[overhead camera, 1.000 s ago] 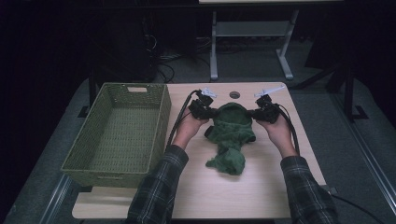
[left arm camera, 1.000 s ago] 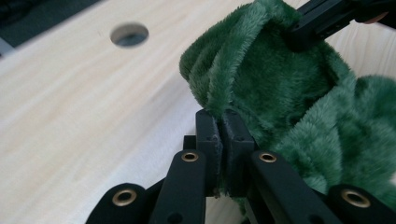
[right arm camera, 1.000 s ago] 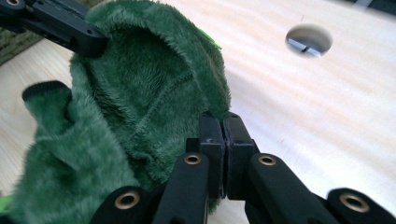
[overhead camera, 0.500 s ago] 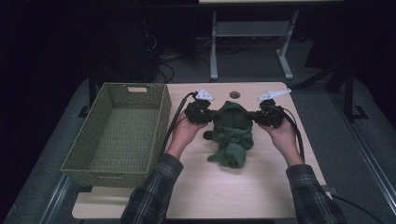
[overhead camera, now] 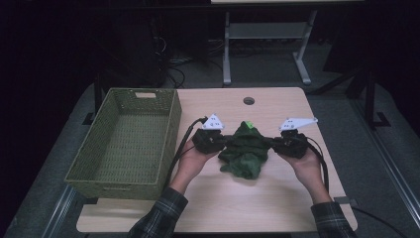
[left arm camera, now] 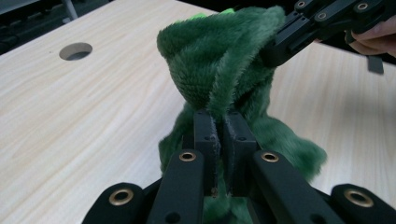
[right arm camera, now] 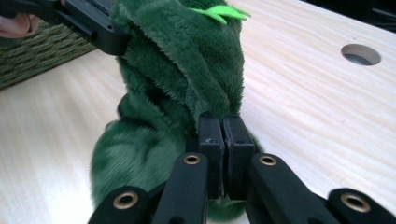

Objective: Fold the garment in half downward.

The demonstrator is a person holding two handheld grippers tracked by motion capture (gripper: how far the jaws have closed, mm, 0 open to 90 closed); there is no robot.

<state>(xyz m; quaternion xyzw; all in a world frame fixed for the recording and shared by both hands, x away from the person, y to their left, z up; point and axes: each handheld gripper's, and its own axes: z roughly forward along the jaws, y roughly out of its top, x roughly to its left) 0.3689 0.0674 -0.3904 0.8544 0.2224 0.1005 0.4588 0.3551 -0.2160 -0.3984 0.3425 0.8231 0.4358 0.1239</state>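
**Two grippers hold one fuzzy green toy**

Two black grippers pinch the same soft, fuzzy dark green plush toy point(overhead camera: 245, 151) from both sides. The left gripper point(overhead camera: 224, 143) bites the toy's left edge. The right gripper point(overhead camera: 271, 144) bites its right edge. The toy hangs stretched between them, with its lower part bunched on the pale wooden table point(overhead camera: 277, 208) just in front of the person's hands.

In the left gripper view, the two black jaws stand almost together, and a fold of green fur is squeezed tight between them. The toy point(left arm camera: 219, 60) rises up just past the jaw tips like a little hill. Beyond it, the other gripper point(left arm camera: 280, 44) clamps the far side of the fur, with a bit of a hand behind it. A round hole point(left arm camera: 75, 51) in the table lies far off to the left of these jaws.

In the right gripper view, the jaws are also squeezed shut on a fold of the toy point(right arm camera: 187, 70). A small bright green felt bit point(right arm camera: 219, 11) sticks out on top of the fur, above the jaw tips. The other gripper point(right arm camera: 114, 42) holds the toy on the far side.

A big green woven basket with straight walls point(overhead camera: 171, 134) sits well to the left of the left gripper. The person's sleeves are checked cloth point(overhead camera: 158, 218).
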